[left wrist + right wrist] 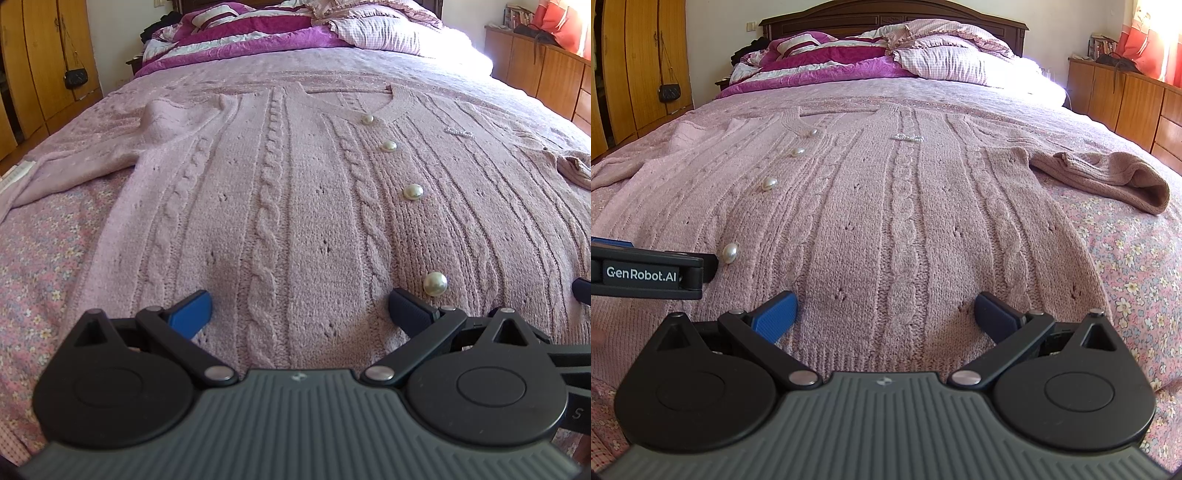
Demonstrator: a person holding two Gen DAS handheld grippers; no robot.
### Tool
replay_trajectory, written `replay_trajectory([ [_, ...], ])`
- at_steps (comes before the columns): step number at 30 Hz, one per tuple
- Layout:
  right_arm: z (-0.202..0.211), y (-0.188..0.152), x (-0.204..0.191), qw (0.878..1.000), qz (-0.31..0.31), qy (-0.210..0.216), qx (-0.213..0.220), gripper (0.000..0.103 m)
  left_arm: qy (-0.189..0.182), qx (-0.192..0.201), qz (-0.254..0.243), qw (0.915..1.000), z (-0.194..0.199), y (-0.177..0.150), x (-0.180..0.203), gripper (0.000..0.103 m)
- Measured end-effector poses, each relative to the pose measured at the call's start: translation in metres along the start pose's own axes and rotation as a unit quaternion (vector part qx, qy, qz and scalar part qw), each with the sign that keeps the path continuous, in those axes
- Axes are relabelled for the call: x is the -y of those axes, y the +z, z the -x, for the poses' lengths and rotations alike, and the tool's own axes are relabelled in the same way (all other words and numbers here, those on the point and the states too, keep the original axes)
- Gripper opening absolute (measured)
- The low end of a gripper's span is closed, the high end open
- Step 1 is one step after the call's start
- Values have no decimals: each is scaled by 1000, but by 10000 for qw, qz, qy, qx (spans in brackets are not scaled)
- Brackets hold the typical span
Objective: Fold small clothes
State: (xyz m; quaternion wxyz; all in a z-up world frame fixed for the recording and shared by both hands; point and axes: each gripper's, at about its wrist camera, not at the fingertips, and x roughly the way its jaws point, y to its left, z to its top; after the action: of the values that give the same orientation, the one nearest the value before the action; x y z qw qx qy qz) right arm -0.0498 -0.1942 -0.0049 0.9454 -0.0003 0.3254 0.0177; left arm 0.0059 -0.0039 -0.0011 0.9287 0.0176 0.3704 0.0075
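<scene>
**Pink cardigan lying flat on the bed, both grippers spread at its hem**

A pink cable-knit cardigan [295,206] is being shown spread front-up on a floral bedspread [40,266], its hem nearest the cameras and its neckline pointing toward the pillows [960,55] and the purple quilt [820,70] at the headboard. A row of pearl buttons [413,192] is seen running down the placket. One sleeve [1108,173] is lying out to the right, bent back on itself, with its cuff resting on the bedspread; the other sleeve [74,173] is trailing out to the left.

The left gripper [300,309] is being held low over the hem, its jaws wide apart, with a cable rib between the blue fingers [192,314]; nothing is being clamped. The lowest button sits just beyond its right finger. The right gripper [885,312] is being held likewise over the hem further right, jaws wide apart and empty. Whether the fingertips are touching the knit cannot be told. In the right wrist view the left gripper's side, lettered "GenRobot.AI", is seen at the left edge beside the lowest button.
</scene>
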Motion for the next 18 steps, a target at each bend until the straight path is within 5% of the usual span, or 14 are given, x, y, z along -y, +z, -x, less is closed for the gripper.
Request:
replay_trajectory([
  [18, 6, 3, 5, 9997, -216, 141, -42, 103, -40, 0, 87, 10000, 1, 1, -2, 103],
])
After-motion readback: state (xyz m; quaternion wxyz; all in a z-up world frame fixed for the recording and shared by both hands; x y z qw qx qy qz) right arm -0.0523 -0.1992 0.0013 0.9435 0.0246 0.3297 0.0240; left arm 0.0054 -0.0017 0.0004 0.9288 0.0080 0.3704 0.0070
